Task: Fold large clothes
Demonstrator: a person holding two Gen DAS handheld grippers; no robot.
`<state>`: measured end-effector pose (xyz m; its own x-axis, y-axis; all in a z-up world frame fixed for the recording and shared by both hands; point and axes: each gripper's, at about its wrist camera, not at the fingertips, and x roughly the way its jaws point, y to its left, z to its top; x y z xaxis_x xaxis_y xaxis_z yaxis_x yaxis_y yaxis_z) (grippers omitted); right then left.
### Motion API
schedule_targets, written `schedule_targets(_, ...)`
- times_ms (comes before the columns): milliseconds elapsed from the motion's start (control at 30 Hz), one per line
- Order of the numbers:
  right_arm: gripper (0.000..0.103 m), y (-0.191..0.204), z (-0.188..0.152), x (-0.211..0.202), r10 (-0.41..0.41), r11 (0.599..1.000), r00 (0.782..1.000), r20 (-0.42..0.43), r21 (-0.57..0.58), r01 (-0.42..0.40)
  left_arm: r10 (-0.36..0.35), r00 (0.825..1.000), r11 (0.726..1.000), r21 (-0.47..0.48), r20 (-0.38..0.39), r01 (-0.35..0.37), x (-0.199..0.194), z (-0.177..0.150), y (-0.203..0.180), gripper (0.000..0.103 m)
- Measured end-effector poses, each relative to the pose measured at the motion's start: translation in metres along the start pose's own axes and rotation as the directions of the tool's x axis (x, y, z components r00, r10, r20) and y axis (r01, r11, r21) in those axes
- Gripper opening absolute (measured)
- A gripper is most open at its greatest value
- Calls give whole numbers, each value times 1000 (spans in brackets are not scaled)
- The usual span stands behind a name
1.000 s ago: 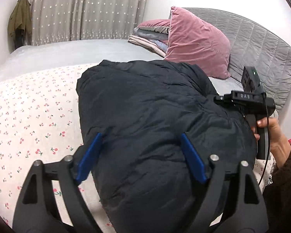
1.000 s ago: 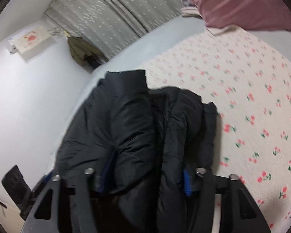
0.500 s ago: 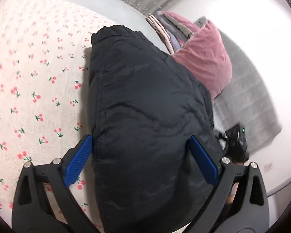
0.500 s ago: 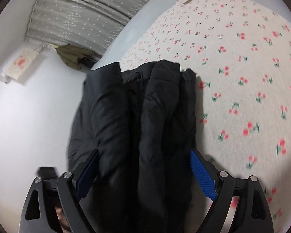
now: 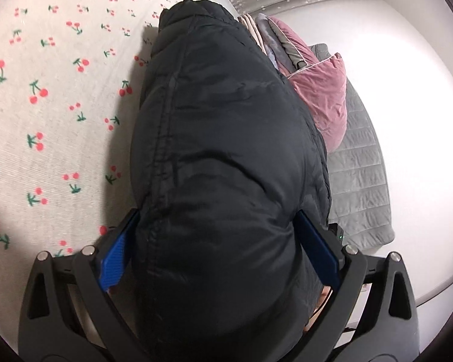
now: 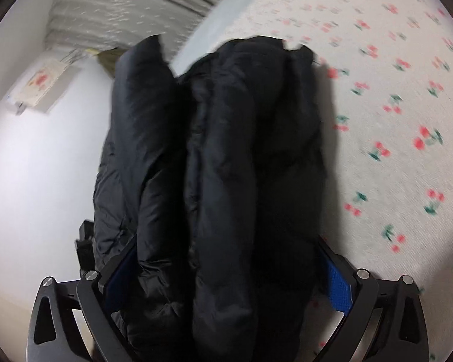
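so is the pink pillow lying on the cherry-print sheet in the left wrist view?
No, the pink pillow leans against the grey headboard, beyond the black jacket.

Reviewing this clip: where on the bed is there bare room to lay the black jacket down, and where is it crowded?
Free: the cherry-print sheet beside the black jacket, open out to the picture's edge. Also the plain grey strip between the sheet and the curtain.

Crowded: the headboard end, where the pink pillow and folded bedding sit right against the jacket.
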<state>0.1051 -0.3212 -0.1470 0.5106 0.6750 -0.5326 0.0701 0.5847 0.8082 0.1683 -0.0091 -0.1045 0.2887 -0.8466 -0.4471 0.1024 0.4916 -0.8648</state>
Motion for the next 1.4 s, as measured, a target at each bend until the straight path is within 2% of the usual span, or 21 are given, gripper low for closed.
schedule_targets(100,99,1,-2,-1,31,999,1000,5,-14,-31,-1,1000,1000,10,22,1,-1,-3,-7,95)
schedule_targets(167,87,4,0,-1,93,996,996,9,1,-93,21,999,998,57,33,-23,-1,-6,-24,94)
schedule_targets(267,82,4,1,-12,194,981,980,34,-6,-194,45,998,990,135,45,-50,1,-8,-50,92)
schedule_targets(333,81,8,2,-29,242,970,968,65,-36,-240,25,999,982,183,48,-33,5,-9,-70,90)
schedule_targets(467,79,5,2,-64,284,959,949,136,-58,-278,-48,998,968,246,38,37,28,-9,-106,88)
schedule_targets(567,79,2,-1,-102,288,957,932,222,-87,-275,-86,996,952,295,19,77,53,-8,-128,87)
schedule_targets(700,79,-4,-8,-152,250,967,910,330,-133,-217,-156,987,926,343,-36,159,98,-11,-162,86)
schedule_targets(833,79,-18,-20,-204,212,976,862,460,-137,-167,-237,968,894,372,-83,250,143,-14,-193,86)
schedule_targets(900,79,-31,-23,-226,179,984,835,520,-116,-139,-247,964,890,371,-99,266,165,-15,-200,86)
schedule_targets(967,79,-47,-27,-236,110,994,825,555,-81,-78,-193,976,906,364,-100,216,190,-13,-196,86)
schedule_targets(1033,79,-71,-24,-233,-90,996,829,553,43,80,-67,994,937,338,-83,92,217,-8,-180,86)
schedule_targets(1100,82,-103,-19,-215,-280,957,840,464,207,204,11,996,953,303,-86,16,234,-6,-162,87)
schedule_targets(1133,85,-117,-18,-208,-291,948,855,430,251,196,10,996,957,291,-90,16,234,-6,-156,89)
schedule_targets(1200,85,-139,-20,-202,-201,951,888,414,300,76,9,997,958,285,-78,13,227,-7,-151,89)
schedule_targets(1233,85,-142,-20,-205,-191,948,890,415,312,58,17,997,957,291,-70,4,221,-6,-151,89)
schedule_targets(1300,85,-136,-24,-214,-211,946,875,436,316,71,43,997,955,296,-60,-24,211,-5,-153,89)
schedule_targets(1400,85,-119,-32,-228,-281,937,848,449,321,141,99,994,944,320,-40,-81,193,-6,-160,89)
